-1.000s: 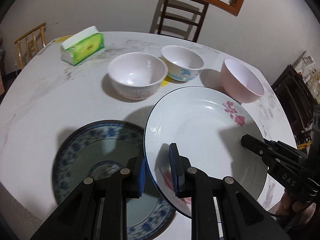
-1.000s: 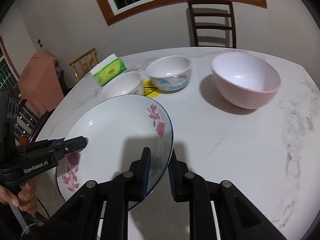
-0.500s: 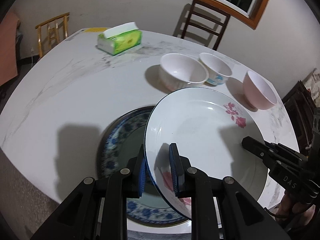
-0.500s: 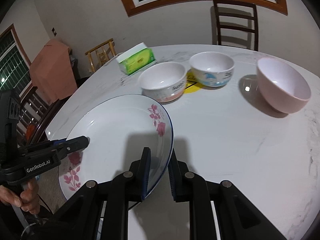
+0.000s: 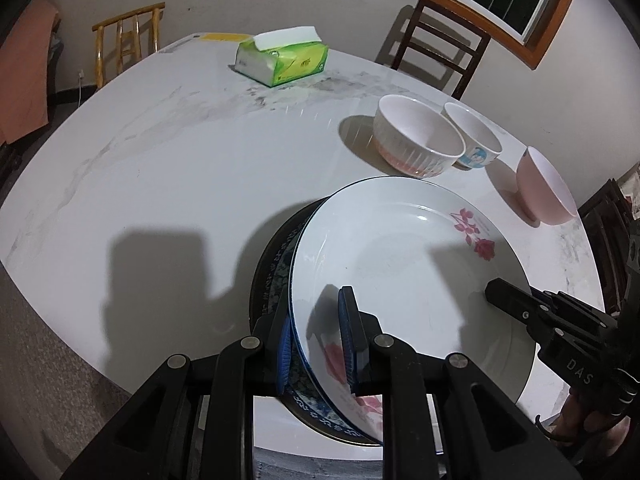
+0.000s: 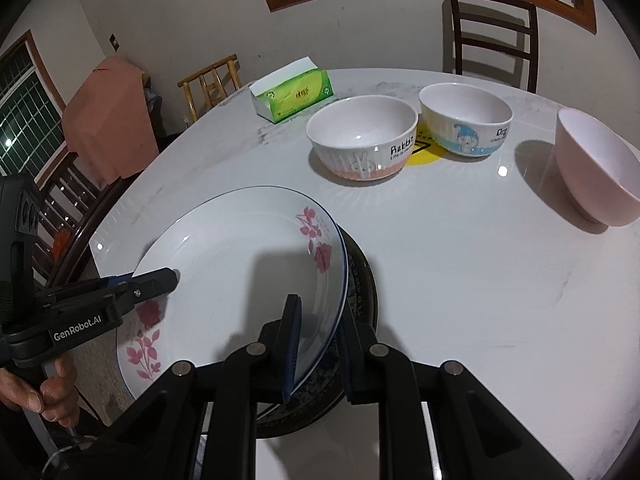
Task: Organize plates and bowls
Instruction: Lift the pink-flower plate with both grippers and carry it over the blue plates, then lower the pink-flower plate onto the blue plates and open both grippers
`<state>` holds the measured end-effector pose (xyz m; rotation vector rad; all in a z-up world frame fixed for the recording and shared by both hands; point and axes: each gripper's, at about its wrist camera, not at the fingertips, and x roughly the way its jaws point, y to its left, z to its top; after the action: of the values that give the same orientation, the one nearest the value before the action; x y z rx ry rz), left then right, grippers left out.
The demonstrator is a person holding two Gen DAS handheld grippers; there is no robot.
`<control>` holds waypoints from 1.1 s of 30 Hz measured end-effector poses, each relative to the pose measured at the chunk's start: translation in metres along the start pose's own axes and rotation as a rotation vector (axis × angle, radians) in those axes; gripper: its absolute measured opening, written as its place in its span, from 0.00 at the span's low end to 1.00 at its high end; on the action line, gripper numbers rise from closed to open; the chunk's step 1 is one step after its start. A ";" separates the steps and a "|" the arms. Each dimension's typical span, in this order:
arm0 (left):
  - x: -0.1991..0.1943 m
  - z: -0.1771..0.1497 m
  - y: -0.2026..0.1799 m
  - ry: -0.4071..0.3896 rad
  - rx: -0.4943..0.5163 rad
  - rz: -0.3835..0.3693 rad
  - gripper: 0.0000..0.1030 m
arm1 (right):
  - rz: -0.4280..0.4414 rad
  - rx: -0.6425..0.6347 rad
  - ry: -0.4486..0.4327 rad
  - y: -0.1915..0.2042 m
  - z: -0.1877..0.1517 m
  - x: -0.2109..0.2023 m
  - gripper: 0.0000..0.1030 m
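Observation:
A white plate with pink flowers [image 5: 404,264] [image 6: 232,276] is held at opposite rims by both grippers, just above a dark blue-patterned plate [image 5: 272,276] [image 6: 360,280] that it mostly hides. My left gripper [image 5: 316,340] is shut on the plate's near-left rim; it also shows in the right wrist view [image 6: 160,280]. My right gripper [image 6: 318,344] is shut on the other rim; it also shows in the left wrist view [image 5: 500,294]. Behind stand a rabbit bowl [image 6: 362,136], a blue-print bowl [image 6: 466,122] and a pink bowl [image 6: 596,164].
A green tissue box [image 5: 282,60] [image 6: 292,94] lies at the far side of the white marble table [image 5: 180,168]. Chairs stand around the table: a dark one [image 6: 494,36] behind, a wooden one [image 5: 128,44] at the left. The table's near edge is close.
Both grippers carried the flowered plate left over the blue-patterned plate, which is now almost covered. The bowls and tissue box stayed in place.

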<state>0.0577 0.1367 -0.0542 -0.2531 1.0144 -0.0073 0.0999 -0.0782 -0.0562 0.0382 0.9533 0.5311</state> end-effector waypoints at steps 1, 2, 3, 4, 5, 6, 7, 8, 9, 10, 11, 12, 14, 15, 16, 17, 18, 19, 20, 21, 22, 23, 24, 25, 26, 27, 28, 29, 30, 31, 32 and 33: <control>0.002 0.000 0.001 0.004 -0.002 0.000 0.17 | 0.000 0.002 0.005 0.000 0.001 0.003 0.17; 0.005 0.000 0.002 0.008 -0.004 -0.001 0.17 | -0.002 0.004 0.010 -0.001 0.000 0.005 0.17; 0.007 0.000 0.003 0.011 -0.004 -0.001 0.17 | -0.002 0.005 0.016 -0.001 0.000 0.007 0.17; 0.010 0.000 0.004 0.016 -0.004 0.000 0.17 | -0.002 0.006 0.020 -0.001 0.000 0.009 0.17; 0.011 0.000 0.005 0.020 -0.007 0.000 0.17 | -0.004 0.004 0.026 -0.002 0.000 0.012 0.17; 0.014 0.000 0.006 0.024 -0.009 0.001 0.17 | -0.005 0.003 0.031 -0.002 0.000 0.013 0.17; 0.015 0.000 0.007 0.027 -0.009 0.001 0.17 | -0.004 0.003 0.033 -0.002 0.000 0.015 0.17; 0.016 -0.001 0.009 0.030 -0.012 0.001 0.17 | -0.004 0.003 0.036 -0.002 0.000 0.017 0.17; 0.017 -0.001 0.010 0.032 -0.014 0.001 0.17 | -0.004 0.003 0.038 -0.002 0.000 0.018 0.17; 0.018 -0.001 0.010 0.034 -0.015 0.002 0.17 | -0.003 0.004 0.040 -0.002 0.000 0.019 0.17; 0.018 -0.001 0.010 0.036 -0.017 0.003 0.17 | -0.003 0.004 0.041 -0.002 0.000 0.020 0.17; 0.019 -0.001 0.011 0.038 -0.017 0.005 0.17 | -0.003 0.003 0.043 -0.001 0.000 0.020 0.17; 0.020 -0.001 0.011 0.041 -0.013 0.008 0.17 | -0.002 0.008 0.049 -0.002 0.000 0.022 0.17; 0.021 0.000 0.011 0.043 -0.013 0.009 0.17 | -0.003 0.009 0.050 -0.002 0.000 0.022 0.17; 0.021 0.000 0.011 0.043 -0.011 0.008 0.17 | -0.002 0.011 0.050 -0.003 0.000 0.023 0.17; 0.021 0.000 0.011 0.043 -0.008 0.011 0.17 | -0.002 0.012 0.052 -0.003 0.000 0.023 0.17; 0.022 0.000 0.011 0.042 -0.006 0.013 0.17 | -0.004 0.013 0.052 -0.003 0.000 0.023 0.17; 0.022 0.000 0.011 0.044 -0.009 0.011 0.17 | -0.006 0.013 0.053 -0.003 0.000 0.023 0.17; 0.022 0.000 0.011 0.045 -0.006 0.011 0.17 | -0.007 0.014 0.054 -0.003 0.000 0.023 0.17; 0.022 0.000 0.011 0.046 -0.002 0.012 0.17 | -0.006 0.019 0.057 -0.003 0.000 0.024 0.17; 0.022 0.000 0.011 0.047 -0.002 0.013 0.17 | -0.007 0.023 0.060 -0.004 0.000 0.024 0.17; 0.022 0.000 0.010 0.049 0.001 0.014 0.17 | -0.009 0.025 0.063 -0.004 -0.001 0.025 0.17; 0.023 0.000 0.010 0.050 0.005 0.016 0.17 | -0.010 0.027 0.065 -0.004 -0.001 0.025 0.17; 0.023 0.000 0.009 0.051 0.006 0.018 0.17 | -0.011 0.028 0.067 -0.004 -0.001 0.025 0.17; 0.023 0.000 0.009 0.051 0.007 0.019 0.17 | -0.011 0.028 0.067 -0.004 -0.001 0.026 0.17; 0.023 0.000 0.009 0.051 0.009 0.021 0.17 | -0.011 0.030 0.067 -0.004 -0.001 0.026 0.18; 0.023 0.000 0.009 0.052 0.010 0.021 0.17 | -0.010 0.028 0.070 -0.004 -0.001 0.027 0.19; 0.023 0.000 0.009 0.052 0.011 0.023 0.17 | -0.012 0.023 0.070 -0.003 -0.001 0.027 0.19; 0.023 0.000 0.008 0.053 0.012 0.023 0.17 | -0.014 0.019 0.071 -0.003 -0.001 0.027 0.19; 0.023 0.000 0.008 0.053 0.010 0.023 0.17 | -0.016 0.017 0.071 -0.002 -0.001 0.027 0.19; 0.023 0.000 0.009 0.054 0.009 0.022 0.18 | -0.016 0.018 0.072 -0.002 -0.001 0.027 0.19; 0.023 0.000 0.008 0.054 0.009 0.022 0.18 | -0.015 0.019 0.072 -0.003 -0.001 0.027 0.19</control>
<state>0.0693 0.1419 -0.0751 -0.2343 1.0706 0.0011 0.1124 -0.0687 -0.0782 0.0294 1.0286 0.5119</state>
